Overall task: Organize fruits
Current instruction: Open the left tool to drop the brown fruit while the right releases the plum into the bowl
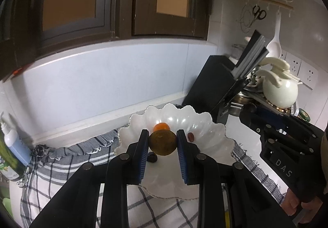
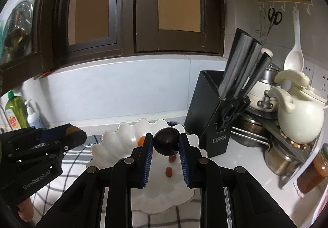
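Both grippers carry fruit above the plate (image 1: 205, 125).
Left gripper (image 1: 163, 143) fingers clamp a brown fruit (image 1: 162, 142); right gripper (image 2: 166, 142) fingers clamp a plum (image 2: 166, 141).

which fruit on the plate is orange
The small round orange fruit at the back of the white scalloped plate; the other loose pieces on the plate are dark or reddish-brown.
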Available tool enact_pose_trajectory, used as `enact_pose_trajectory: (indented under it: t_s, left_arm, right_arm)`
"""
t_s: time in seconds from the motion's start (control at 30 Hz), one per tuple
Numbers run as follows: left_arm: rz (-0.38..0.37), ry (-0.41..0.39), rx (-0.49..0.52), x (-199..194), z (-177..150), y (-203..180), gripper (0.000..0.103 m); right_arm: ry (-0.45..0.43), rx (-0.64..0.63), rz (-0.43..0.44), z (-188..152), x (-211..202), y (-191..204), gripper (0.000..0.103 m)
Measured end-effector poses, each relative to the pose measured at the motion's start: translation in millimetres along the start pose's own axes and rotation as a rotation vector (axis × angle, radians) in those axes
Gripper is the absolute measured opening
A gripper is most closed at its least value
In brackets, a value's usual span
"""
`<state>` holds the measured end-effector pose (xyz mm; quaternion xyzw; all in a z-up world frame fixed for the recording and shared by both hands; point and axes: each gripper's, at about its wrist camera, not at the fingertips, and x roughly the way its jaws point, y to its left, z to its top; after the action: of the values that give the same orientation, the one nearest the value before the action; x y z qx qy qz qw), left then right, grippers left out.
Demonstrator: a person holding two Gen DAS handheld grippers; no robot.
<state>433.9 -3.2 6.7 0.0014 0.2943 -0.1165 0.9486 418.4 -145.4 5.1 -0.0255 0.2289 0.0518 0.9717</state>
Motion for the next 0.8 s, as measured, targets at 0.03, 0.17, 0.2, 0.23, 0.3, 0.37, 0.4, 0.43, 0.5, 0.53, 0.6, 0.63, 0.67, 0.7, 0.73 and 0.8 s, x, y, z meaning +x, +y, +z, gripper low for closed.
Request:
enact_pose_trajectory:
  t_s: [0.03,0.17,0.2,0.23,0.3,0.37,0.4,0.43,0.5,0.53,0.6,0.63,0.67,0.7,0.73,0.8]
  left_arm:
    - [-0.001,0.01,0.002,6,3,1,0.028]
    - [-0.004,0.047,0.003,25,10,7,0.028]
    - [-0.009,0.061,0.001,30,12,9,0.028]
    - [-0.012,0.072,0.001,36,14,10,0.028]
    - [-0.012,0.091,-0.001,46,17,12,0.028]
    - [-0.012,0.114,0.004,58,19,14,0.028]
    - [-0.012,0.123,0.009,62,20,14,0.028]
    - [-0.009,0.134,0.014,67,20,15,0.028]
    - [-0.006,0.157,0.021,78,20,16,0.028]
    - [-0.007,0.169,0.022,83,20,17,0.028]
    - [-0.01,0.191,0.024,94,20,17,0.028]
    - [-0.013,0.205,0.025,101,20,17,0.028]
    - [-0.016,0.217,0.025,106,19,17,0.028]
    - [-0.018,0.227,0.024,111,19,17,0.028]
    - [-0.019,0.238,0.021,116,18,18,0.028]
    - [-0.021,0.265,0.021,127,17,18,0.028]
  right_arm:
    - [0.005,-0.002,-0.002,1,4,0,0.027]
    - [0.029,-0.014,-0.005,8,21,1,0.027]
    - [0.039,-0.015,-0.002,9,27,1,0.027]
    - [0.056,-0.015,-0.003,10,34,1,0.027]
    - [0.089,-0.012,-0.009,11,48,-1,0.027]
    - [0.117,-0.005,-0.009,11,59,-2,0.027]
    - [0.136,0.001,-0.008,11,67,-4,0.027]
    - [0.149,0.002,-0.01,11,72,-4,0.027]
    - [0.177,0.001,-0.015,9,83,-6,0.027]
    - [0.187,0.001,-0.016,8,87,-7,0.027]
    - [0.215,0.003,-0.017,7,97,-8,0.027]
    - [0.229,0.004,-0.017,6,102,-8,0.027]
    - [0.246,0.006,-0.018,5,108,-9,0.027]
    - [0.256,0.008,-0.018,4,111,-10,0.027]
    - [0.271,0.013,-0.016,2,116,-11,0.027]
    - [0.302,0.016,-0.014,-1,125,-13,0.027]
